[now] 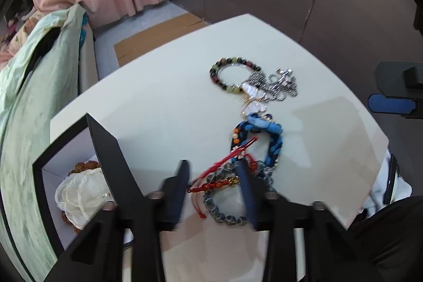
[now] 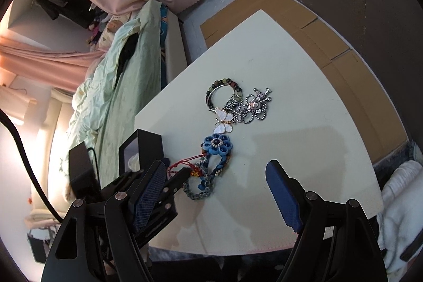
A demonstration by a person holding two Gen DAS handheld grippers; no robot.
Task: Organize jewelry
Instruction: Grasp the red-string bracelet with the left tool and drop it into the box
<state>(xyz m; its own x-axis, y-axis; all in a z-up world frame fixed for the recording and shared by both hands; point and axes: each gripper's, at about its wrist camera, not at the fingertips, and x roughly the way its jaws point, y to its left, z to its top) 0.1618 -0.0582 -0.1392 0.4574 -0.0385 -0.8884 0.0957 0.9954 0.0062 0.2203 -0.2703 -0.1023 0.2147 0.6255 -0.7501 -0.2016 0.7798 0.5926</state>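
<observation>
A red cord bracelet (image 1: 211, 183) with a small gold charm lies on the white counter (image 1: 164, 97), tangled with a grey bead bracelet (image 1: 224, 213), and both sit between the 2 fingers of the left tool (image 1: 214, 173). That tool is spread, its fingers standing either side of the pile with the right one resting over the beads; neither finger visibly pinches anything. Just beyond lies a blue braided bracelet (image 1: 272, 139) with a blue flower (image 2: 218, 146), then a white butterfly pendant (image 2: 224, 122), a ring of dark mixed beads (image 1: 232, 75) and a silver chain necklace (image 1: 280, 83), all touching in a loose line across the counter. To the left of the left tool, at the counter's edge, stands an open black box (image 1: 105, 139) holding a sheer white pouch (image 1: 79, 192) and a brown bead bracelet (image 1: 84, 166).

The right tool (image 2: 219, 192) is spread wide and holds nothing; the blue bracelet lies just ahead of its left finger. A green blanket (image 2: 119, 75) covers the bed beyond the counter.
</observation>
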